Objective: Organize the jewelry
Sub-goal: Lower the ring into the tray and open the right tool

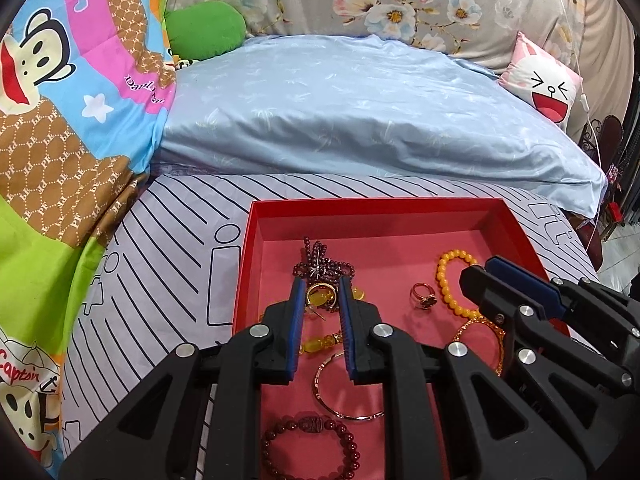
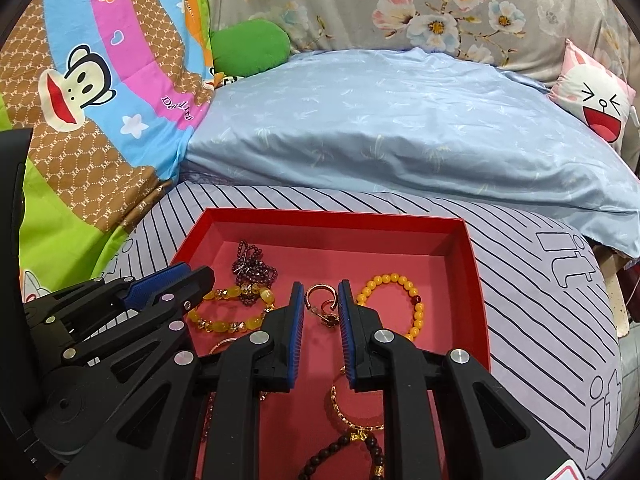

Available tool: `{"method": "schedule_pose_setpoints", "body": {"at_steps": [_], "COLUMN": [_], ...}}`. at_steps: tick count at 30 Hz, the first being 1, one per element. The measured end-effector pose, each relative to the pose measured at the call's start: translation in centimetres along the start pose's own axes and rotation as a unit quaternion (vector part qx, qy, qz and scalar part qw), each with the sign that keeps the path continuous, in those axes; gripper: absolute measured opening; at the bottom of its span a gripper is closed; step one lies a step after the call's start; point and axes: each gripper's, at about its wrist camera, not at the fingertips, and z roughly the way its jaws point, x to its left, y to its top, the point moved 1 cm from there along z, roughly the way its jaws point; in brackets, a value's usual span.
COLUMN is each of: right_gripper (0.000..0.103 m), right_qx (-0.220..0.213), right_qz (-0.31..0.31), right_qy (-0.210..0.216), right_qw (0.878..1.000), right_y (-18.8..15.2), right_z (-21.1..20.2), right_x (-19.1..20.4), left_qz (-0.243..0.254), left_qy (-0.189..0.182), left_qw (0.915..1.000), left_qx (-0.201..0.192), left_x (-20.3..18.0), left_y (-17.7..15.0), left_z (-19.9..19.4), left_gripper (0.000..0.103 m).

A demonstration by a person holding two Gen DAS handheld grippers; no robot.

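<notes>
Both the left gripper (image 1: 322,280) and right gripper (image 2: 320,285) are hovering half-open and empty inside the red tray (image 1: 372,206), the right bracketing a light, slippery ring (image 2: 317,294) best pinched across its band.

— Bedroom, home. Bed (image 1: 168,240) with striped sheet, light blue duvet (image 1: 360,112) bunched up.
— Agreed. Cartoon monkey blanket (image 1: 60,128) on left, floral fabric (image 1: 400,0) behind, green cushion (image 1: 206,28), laughing-face pillow (image 1: 548,84).
— Tiled floor (image 1: 616,256) at right edge. Domestic, done.
</notes>
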Motion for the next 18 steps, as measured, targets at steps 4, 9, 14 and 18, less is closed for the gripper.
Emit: {"method": "schedule_pose_setpoints", "body": {"at_steps": [4, 9, 14, 18], "right_gripper": [0.017, 0.017, 0.018, 0.018], "right_qx": [0.007, 0.011, 0.009, 0.009], "right_qz": [0.002, 0.002, 0.000, 0.001], "right_qy": [0.000, -0.002, -0.005, -0.005], "right_qw": [1.000, 1.000, 1.000, 1.000], "right_y": [0.03, 0.17, 0.11, 0.12], "right_z": [0.47, 0.81, 0.81, 0.80], "right_x": [-0.05, 0.00, 0.05, 0.11], "left_qz": [0.000, -0.001, -0.002, -0.003], "left_qy": [0.002, 0.002, 0.008, 0.014], "left_qw": [1.0000, 0.9999, 0.9999, 0.9998], "left_qx": [0.007, 0.010, 0.009, 0.011], "left_x": [0.04, 0.11, 0.23, 0.28], "left_y": [0.04, 0.07, 0.06, 0.03], "left_z": [0.45, 0.75, 0.95, 1.01], "left_gripper": [0.016, 0.017, 0.017, 0.023]}}
